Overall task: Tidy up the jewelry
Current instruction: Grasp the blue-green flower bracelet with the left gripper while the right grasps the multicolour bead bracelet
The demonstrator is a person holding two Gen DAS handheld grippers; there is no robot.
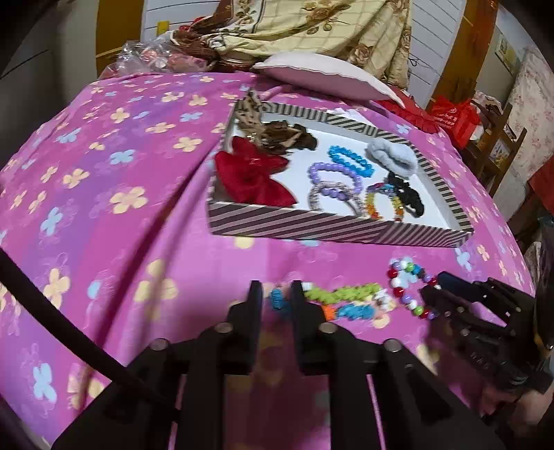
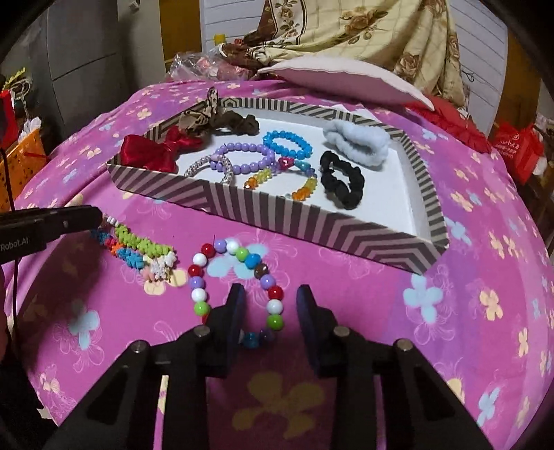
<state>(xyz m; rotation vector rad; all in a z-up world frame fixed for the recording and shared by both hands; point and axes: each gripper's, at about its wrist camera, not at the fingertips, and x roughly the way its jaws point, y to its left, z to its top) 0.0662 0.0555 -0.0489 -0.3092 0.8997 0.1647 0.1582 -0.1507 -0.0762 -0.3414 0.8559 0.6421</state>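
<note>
On the pink flowered bedspread (image 2: pixel 450 277), at six o'clock from the striped tray (image 2: pixel 311 221), my right claw (image 2: pixel 270 311) stands partly open astride one side of the mixed-bead bracelet (image 2: pixel 239 254), pads not touching. My left claw (image 1: pixel 275 299), narrowly open, straddles the flower-bead bracelet's (image 1: pixel 346 294) blue end.

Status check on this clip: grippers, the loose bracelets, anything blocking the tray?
Right gripper open, straddling the round-bead bracelet on the bedspread. Left gripper open at the end of the flower-bead bracelet. Striped tray ahead, path clear.

Pink floral bedspread (image 2: pixel 467 277), beige floral quilt (image 2: pixel 363 31), white panelled wall (image 1: pixel 432 45).
</note>
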